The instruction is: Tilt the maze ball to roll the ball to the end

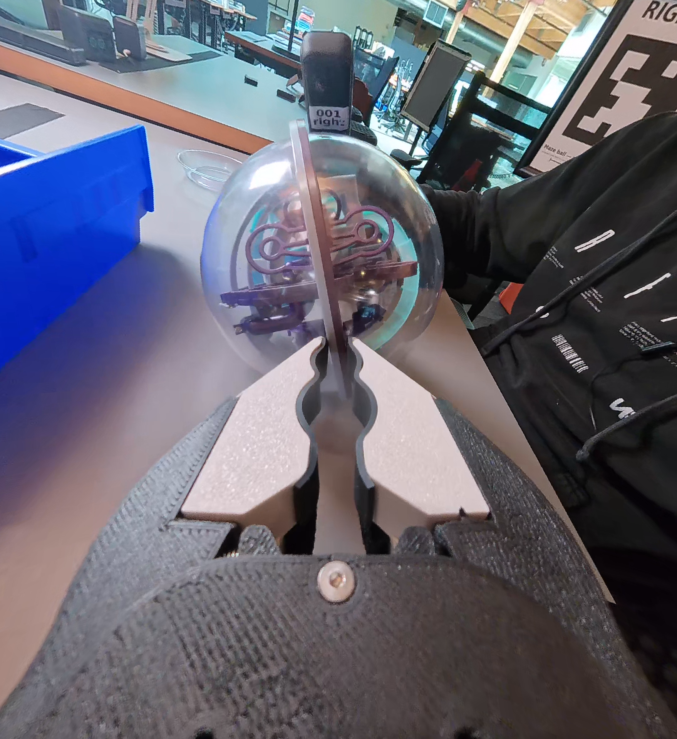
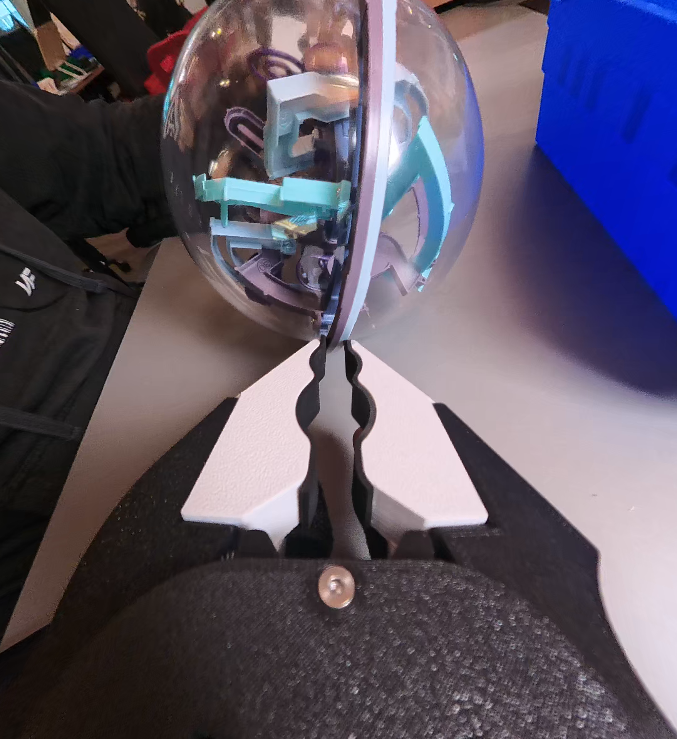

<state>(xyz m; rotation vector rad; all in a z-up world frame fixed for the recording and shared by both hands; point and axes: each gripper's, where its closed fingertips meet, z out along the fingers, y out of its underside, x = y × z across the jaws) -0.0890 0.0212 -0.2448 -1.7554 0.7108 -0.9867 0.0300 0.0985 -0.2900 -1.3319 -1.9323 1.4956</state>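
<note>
Each hand-held gripper, left (image 1: 337, 347) and right (image 2: 333, 347), is clenched on the rim of the clear maze ball (image 1: 321, 256), held above the worktop (image 1: 137, 360) beside a blue bin (image 1: 49, 224)

Blue bin (image 1: 57, 240) close beside maze ball (image 1: 321, 256), person's torso (image 1: 609, 320) opp. side; tabletop (image 1: 137, 400) btwn bare.

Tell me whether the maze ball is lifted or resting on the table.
Cannot tell. Both tools, left and right, pinch the maze ball's rim, but its underside is hidden.
</note>
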